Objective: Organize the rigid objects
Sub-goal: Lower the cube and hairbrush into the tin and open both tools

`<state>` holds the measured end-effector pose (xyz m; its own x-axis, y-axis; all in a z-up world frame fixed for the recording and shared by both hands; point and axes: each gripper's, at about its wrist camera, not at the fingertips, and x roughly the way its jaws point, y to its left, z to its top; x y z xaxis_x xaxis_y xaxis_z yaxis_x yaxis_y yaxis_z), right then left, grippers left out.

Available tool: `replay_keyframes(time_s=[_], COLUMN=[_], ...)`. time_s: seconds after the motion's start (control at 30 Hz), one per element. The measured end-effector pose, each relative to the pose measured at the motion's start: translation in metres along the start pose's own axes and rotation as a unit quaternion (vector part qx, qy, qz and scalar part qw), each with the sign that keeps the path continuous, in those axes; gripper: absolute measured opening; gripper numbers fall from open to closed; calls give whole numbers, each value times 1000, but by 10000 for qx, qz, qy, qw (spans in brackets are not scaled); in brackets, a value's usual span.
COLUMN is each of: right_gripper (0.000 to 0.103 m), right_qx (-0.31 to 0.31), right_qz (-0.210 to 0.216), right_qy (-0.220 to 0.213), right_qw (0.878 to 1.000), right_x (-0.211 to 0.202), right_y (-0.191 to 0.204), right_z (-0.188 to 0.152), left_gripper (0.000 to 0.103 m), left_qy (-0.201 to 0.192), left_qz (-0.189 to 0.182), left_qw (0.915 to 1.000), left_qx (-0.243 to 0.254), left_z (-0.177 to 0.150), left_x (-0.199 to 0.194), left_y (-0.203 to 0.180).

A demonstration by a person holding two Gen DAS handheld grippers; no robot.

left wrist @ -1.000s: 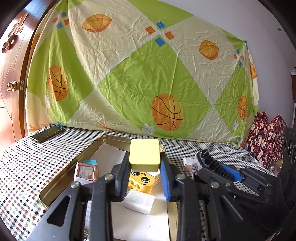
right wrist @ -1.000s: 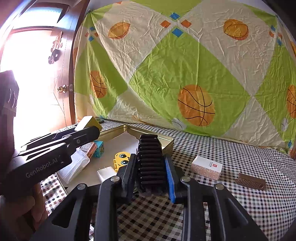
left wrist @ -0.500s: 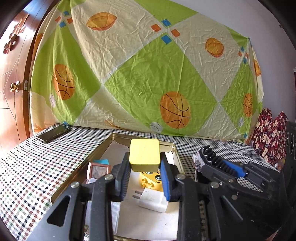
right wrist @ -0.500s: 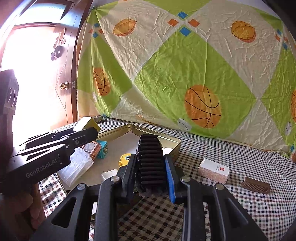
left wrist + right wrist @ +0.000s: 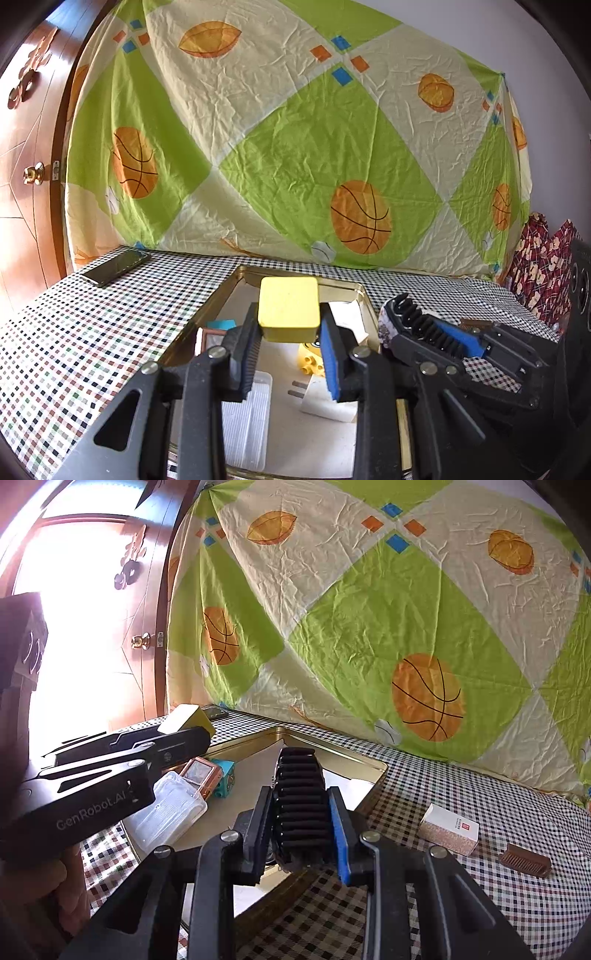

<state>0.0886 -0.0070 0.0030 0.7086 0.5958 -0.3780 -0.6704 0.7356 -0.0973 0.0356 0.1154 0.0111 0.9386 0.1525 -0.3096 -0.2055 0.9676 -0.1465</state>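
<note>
Above a shallow gold metal tray [image 5: 364, 291], two hand-held grippers each carry an object, so the step in hand looks like delivery into the tray. The left gripper [image 5: 289, 338] is clamped on a yellow block [image 5: 289, 308], a smooth, matte box with rounded corners, held between the fingertips and clear of the tray floor. Just to its right, the right gripper [image 5: 301, 825] is clamped on a black ribbed object [image 5: 300, 801], made of stacked rubbery ridges and curving away from the fingers; what it is cannot be told.

Below and ahead of the left gripper, the tray already holds a white plug adapter [image 5: 325, 397] with two metal prongs, a yellow toy brick [image 5: 311, 356] partly hidden by the block, a clear ribbed plastic case [image 5: 245, 417], a small copper-framed item [image 5: 208, 338] and a sheet of white paper [image 5: 345, 312]. A teal cube [image 5: 225, 777] sits beside the copper frame in the right wrist view.

To the right of the right gripper, on the checked tablecloth [image 5: 92, 332], a white card box [image 5: 448, 829] and a brown comb [image 5: 524, 858] lie outside the tray, well apart from it. A dark phone [image 5: 116, 267] lies far left of the left gripper.

The next move probably calls for lowering each object onto a bare patch of tray floor before letting go, avoiding the adapter and brick. Both held things are rigid, so a firm hold should not deform them.
</note>
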Motion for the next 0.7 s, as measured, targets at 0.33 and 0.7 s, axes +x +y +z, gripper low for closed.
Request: replay_keyframes(time_s=[0.33, 0.7], right_gripper=[31, 31], right_qx=[-88, -29], right_qz=[78, 136], right_qy=[43, 406], right_qw=[9999, 9991], right_x=[10, 40], right_y=[6, -5], right_z=[8, 22], left_gripper=[29, 29], left_qy=[350, 856], left_qz=[182, 373], left_qw=[9992, 9943], left_qx=[108, 512], left_z=[2, 6], left_x=[19, 44], left_y=[13, 18])
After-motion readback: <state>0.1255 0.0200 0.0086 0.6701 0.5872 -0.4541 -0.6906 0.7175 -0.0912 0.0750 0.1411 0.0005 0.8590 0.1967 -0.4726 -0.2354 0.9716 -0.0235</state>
